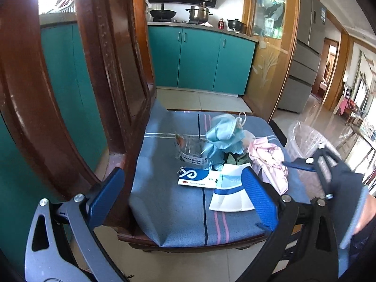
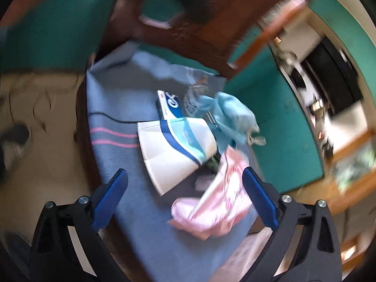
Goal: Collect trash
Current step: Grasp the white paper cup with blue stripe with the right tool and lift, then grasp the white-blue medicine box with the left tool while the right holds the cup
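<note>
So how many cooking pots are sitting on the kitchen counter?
3. A black wok at the left, a steel pot beside it, and a small black lidded pot at the right end. The door frame may hide more.

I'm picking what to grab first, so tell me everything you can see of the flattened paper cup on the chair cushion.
The flattened paper cup is white with a dark blue curved band and a pale blue panel. It looks like thin coated paper, pressed flat into a fan shape, lying on the blue striped cushion. Its wide end overlaps the blue and white box, and the pink wrapper lies against its other side. Neither gripper touches it.
</note>
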`<state>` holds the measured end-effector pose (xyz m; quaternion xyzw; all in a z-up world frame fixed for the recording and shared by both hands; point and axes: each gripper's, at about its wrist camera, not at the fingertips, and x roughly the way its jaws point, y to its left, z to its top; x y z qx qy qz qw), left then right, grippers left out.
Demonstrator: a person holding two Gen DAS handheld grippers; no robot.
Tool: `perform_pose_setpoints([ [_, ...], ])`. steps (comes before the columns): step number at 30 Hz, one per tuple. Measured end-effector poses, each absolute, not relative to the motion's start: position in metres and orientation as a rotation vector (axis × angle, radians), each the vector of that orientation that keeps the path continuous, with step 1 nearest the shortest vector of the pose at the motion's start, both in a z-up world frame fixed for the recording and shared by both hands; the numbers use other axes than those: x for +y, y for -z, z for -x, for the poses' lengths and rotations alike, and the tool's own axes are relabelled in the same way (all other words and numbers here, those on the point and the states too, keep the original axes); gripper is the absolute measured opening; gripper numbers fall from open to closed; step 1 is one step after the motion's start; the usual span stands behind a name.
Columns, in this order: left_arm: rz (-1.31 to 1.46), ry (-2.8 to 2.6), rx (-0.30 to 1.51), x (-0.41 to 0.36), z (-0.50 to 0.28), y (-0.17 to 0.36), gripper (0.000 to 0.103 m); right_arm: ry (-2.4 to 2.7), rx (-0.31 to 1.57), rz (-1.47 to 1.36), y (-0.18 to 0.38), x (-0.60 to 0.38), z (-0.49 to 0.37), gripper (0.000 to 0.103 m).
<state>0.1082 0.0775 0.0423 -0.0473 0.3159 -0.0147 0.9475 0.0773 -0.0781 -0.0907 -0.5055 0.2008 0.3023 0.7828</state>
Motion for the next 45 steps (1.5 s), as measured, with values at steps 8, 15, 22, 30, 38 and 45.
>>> perform_pose_setpoints([
  [8, 0.152, 0.028, 0.648, 0.094, -0.112, -0.043, 0.099, -0.711, 0.451, 1.204, 0.100, -0.048, -0.103, 0.099],
  [15, 0.123, 0.041, 0.661, 0.089, -0.112, -0.040, 0.099, -0.708, 0.526, 1.211, 0.119, -0.040, -0.121, 0.093],
  [22, 0.130, 0.044, 0.670, 0.088, -0.111, -0.039, 0.099, -0.695, 0.514, 0.961, 0.067, -0.072, -0.108, 0.086],
  [30, 0.131, 0.081, 0.857, 0.050, -0.136, 0.013, 0.099, -0.484, 0.427, 0.295, -0.011, -0.177, -0.105, 0.087],
  [38, -0.028, 0.054, 0.921, -0.021, -0.167, 0.058, 0.099, -0.448, 0.415, 0.138, -0.012, -0.195, -0.106, 0.087],
  [45, -0.071, -0.008, 0.921, -0.053, -0.186, 0.074, 0.099, -0.472, 0.418, 0.114, -0.010, -0.200, -0.107, 0.087],
])
